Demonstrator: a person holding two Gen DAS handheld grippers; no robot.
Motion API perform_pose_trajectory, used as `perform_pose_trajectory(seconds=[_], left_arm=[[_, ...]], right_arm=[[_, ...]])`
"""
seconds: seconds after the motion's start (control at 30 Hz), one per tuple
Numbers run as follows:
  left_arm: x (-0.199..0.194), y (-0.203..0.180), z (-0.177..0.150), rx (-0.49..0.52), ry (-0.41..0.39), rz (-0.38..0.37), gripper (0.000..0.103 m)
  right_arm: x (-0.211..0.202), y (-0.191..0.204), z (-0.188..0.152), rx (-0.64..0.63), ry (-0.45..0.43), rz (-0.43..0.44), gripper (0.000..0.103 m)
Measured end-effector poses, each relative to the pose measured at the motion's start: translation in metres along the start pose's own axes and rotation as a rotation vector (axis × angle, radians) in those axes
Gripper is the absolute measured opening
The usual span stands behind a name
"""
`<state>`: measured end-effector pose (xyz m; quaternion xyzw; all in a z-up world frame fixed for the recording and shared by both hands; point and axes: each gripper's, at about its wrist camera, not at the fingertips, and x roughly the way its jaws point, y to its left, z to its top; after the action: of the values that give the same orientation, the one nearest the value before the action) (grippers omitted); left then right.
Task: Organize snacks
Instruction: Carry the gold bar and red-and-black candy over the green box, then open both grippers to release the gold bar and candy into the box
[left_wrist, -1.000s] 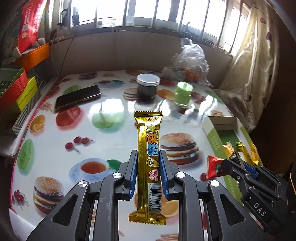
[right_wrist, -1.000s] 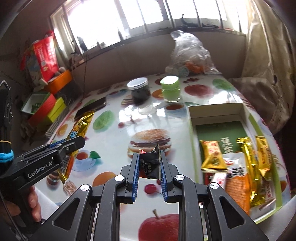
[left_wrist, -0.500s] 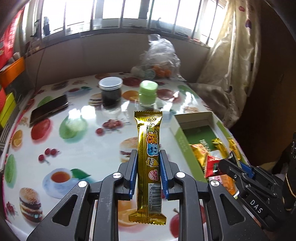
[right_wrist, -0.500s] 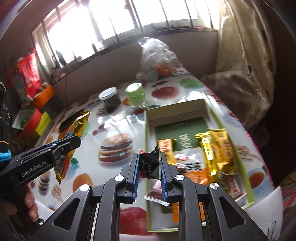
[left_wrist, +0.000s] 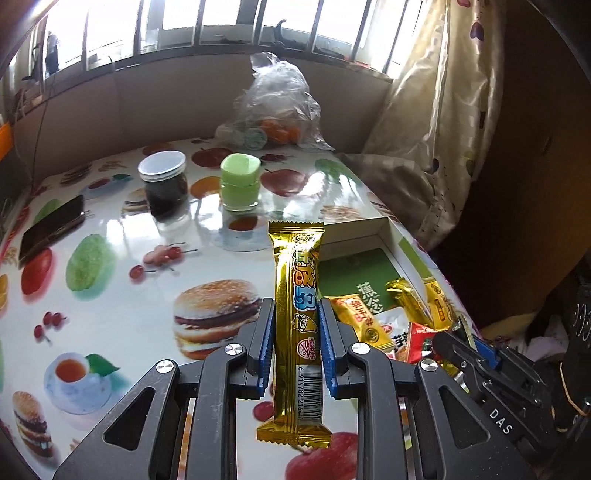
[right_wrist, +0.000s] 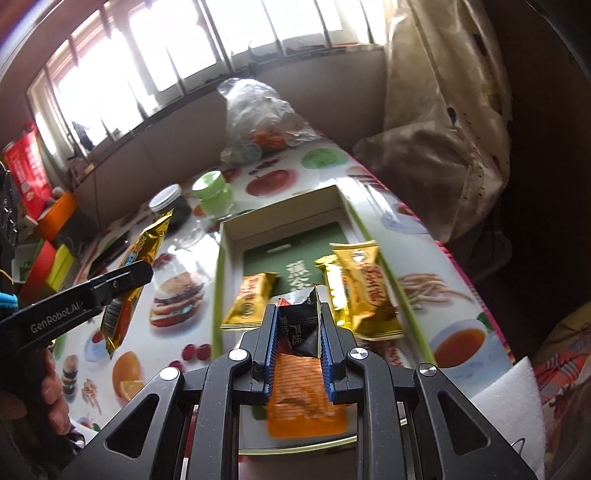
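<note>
My left gripper (left_wrist: 297, 325) is shut on a long gold snack bar (left_wrist: 300, 306) and holds it upright above the table, just left of the open green-rimmed box (left_wrist: 373, 227). It shows from the side in the right wrist view (right_wrist: 140, 273). My right gripper (right_wrist: 297, 325) is shut on a small black and red snack packet (right_wrist: 301, 326) and holds it over the near half of the box (right_wrist: 284, 206). Several gold and orange snack packs (right_wrist: 364, 284) lie in the box. The right gripper also shows in the left wrist view (left_wrist: 458, 341).
A dark jar with a white lid (left_wrist: 162, 182), a green cup (left_wrist: 239, 182) and a phone (left_wrist: 51, 229) stand on the fruit-print table (left_wrist: 110, 302). A clear plastic bag (left_wrist: 275, 107) sits at the back. A curtain (left_wrist: 436, 122) hangs right of the box.
Both grippers have moved right toward the box with their snacks still held. The right gripper now hangs over the packs in the box.
</note>
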<state>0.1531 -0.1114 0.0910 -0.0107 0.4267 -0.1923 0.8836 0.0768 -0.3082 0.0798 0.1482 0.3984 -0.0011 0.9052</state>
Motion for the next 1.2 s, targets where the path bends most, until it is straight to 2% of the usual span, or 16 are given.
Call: perform_pose_trajectory(seconds=[0.4,1.03,1.2], left_arm=[[0.035,-0.027,0.006,0.029,0.065,-0.054,0.024],[0.079,-0.057,0.016,0.069,0.136,-0.081,0.024],[0.085,-0.059,0.016,0.065,0.148,-0.088,0.024]], right_arm=[[0.008,-0.021,-0.002,0.034,0.011,-0.038,0.019],[0.019,-0.024,-0.002,0.045,0.033,0.012,0.020],[0.021,-0.025,-0.002,0.043,0.036,0.012,0.024]])
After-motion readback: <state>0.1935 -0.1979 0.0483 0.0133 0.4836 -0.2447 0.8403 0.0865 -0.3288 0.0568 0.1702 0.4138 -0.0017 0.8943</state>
